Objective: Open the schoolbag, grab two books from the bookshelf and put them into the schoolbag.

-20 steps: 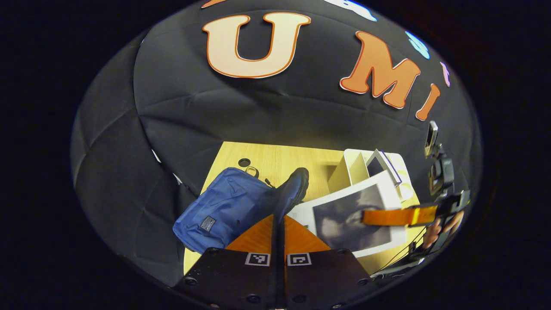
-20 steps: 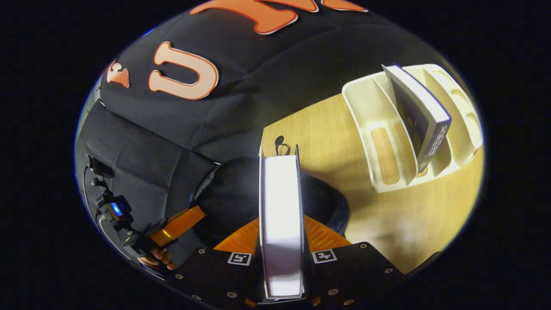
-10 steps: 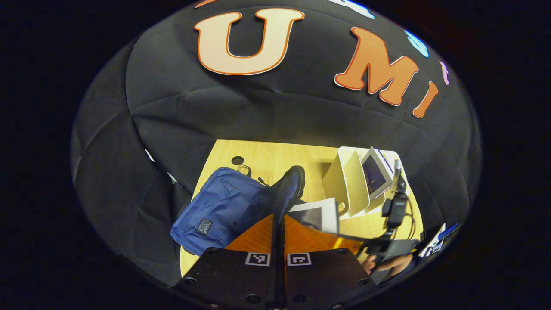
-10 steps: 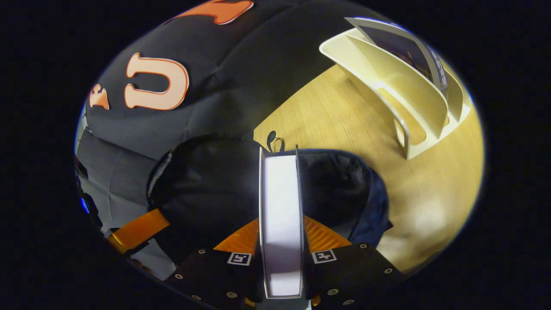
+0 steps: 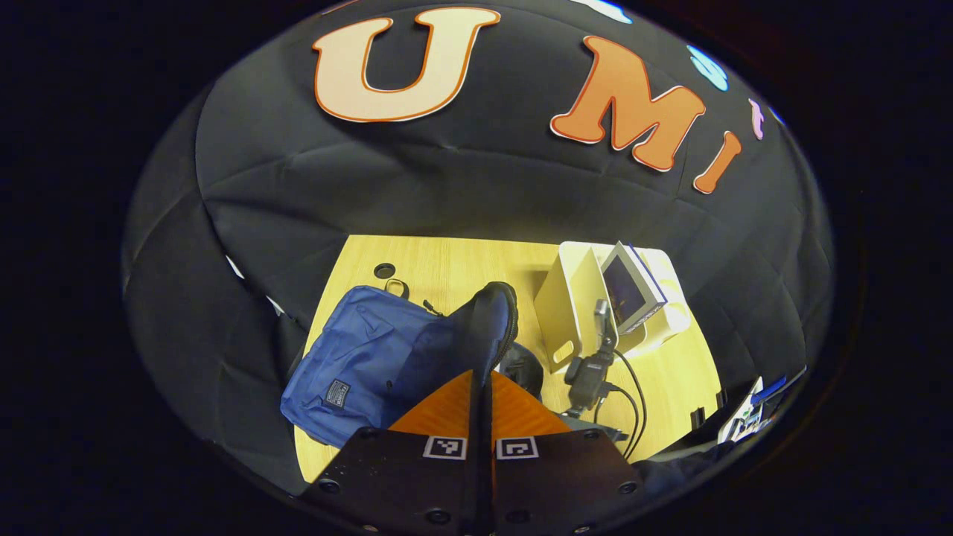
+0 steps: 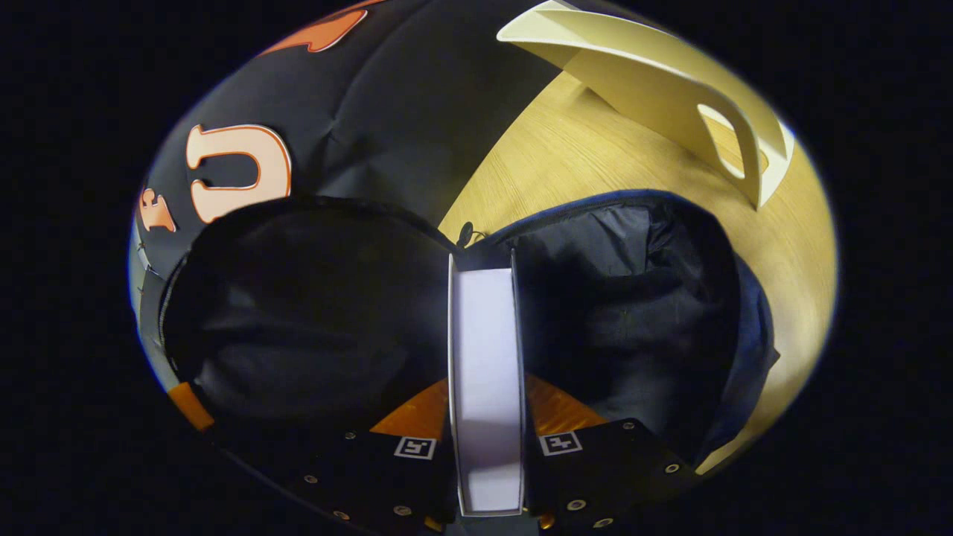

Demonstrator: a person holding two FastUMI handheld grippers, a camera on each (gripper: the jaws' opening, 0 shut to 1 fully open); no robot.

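R tool (image 6: pixel 485 387) grips a white-edged book (image 6: pixel 485 357) btw both fingers, its far end inside the open blue fabric schoolbag (image 5: pixel 372 357). L tool (image 5: pixel 482 387), fingers pinched together, clamps the bag's dark flap (image 5: pixel 488 327). Cream plastic bookshelf (image 5: pixel 573 313) w/ another book (image 5: pixel 629 286) stands near bag on wooden tabletop (image 5: pixel 461 260).

Each tongs (image 5: pixel 480 402) (image 6: pixel 486 417) has a black body with silver screws and two square black-and-white markers beside the fingers.

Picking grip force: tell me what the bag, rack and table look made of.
Bag: blue woven fabric, probably nylon; it creases and sags. Rack: cream, smooth moulded panels, likely plastic. Table: pale wood grain, possibly laminate.
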